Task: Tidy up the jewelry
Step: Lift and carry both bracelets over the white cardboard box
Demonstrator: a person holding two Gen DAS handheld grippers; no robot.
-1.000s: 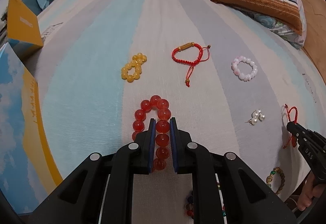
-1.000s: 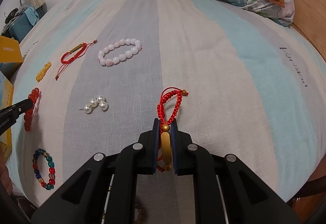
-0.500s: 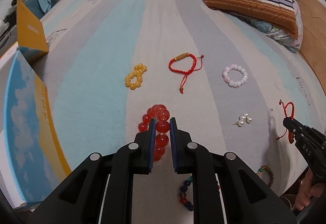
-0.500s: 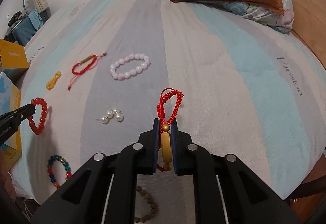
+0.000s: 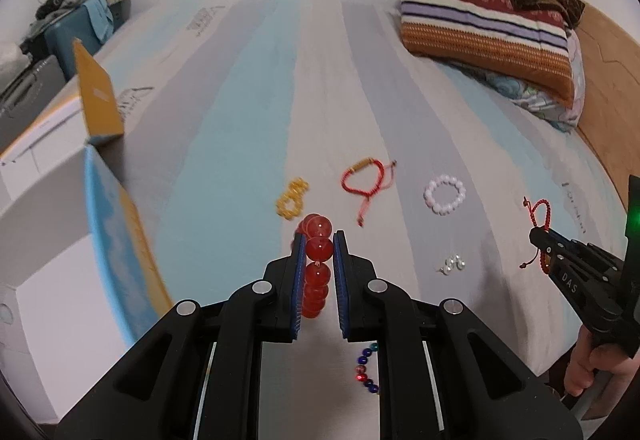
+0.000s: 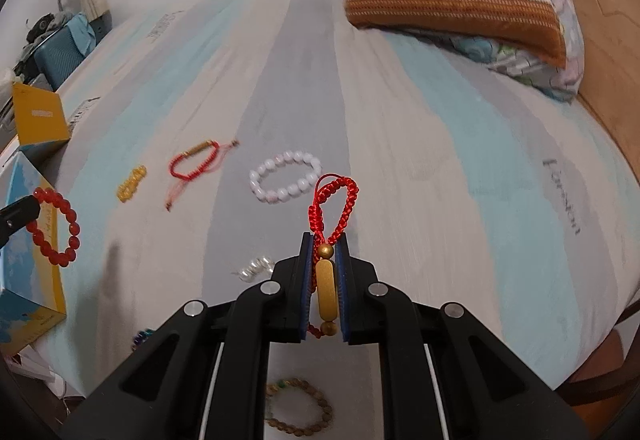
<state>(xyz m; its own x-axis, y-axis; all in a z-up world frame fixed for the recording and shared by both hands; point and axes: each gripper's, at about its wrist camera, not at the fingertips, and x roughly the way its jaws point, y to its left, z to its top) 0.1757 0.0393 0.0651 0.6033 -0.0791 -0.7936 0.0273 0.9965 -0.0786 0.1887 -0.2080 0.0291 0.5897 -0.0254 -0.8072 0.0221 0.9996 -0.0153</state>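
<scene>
My left gripper (image 5: 318,240) is shut on a red bead bracelet (image 5: 318,250) and holds it above the striped bed; it also shows in the right wrist view (image 6: 56,228). My right gripper (image 6: 324,240) is shut on a red cord bracelet with a gold bar (image 6: 326,290), lifted off the bed; it also shows in the left wrist view (image 5: 540,215). On the bed lie a yellow bead bracelet (image 5: 292,197), a second red cord bracelet (image 5: 362,179), a white bead bracelet (image 5: 444,195) and pearl earrings (image 5: 452,264).
A white box with blue and yellow flaps (image 5: 60,199) stands open at the left of the bed. A multicolour bead bracelet (image 5: 366,368) and a brown bead bracelet (image 6: 300,412) lie near the front edge. Striped pillows (image 5: 480,27) are at the far right.
Both grippers have risen off the bed with their bracelets. The left one has come closer to the box at the left.
</scene>
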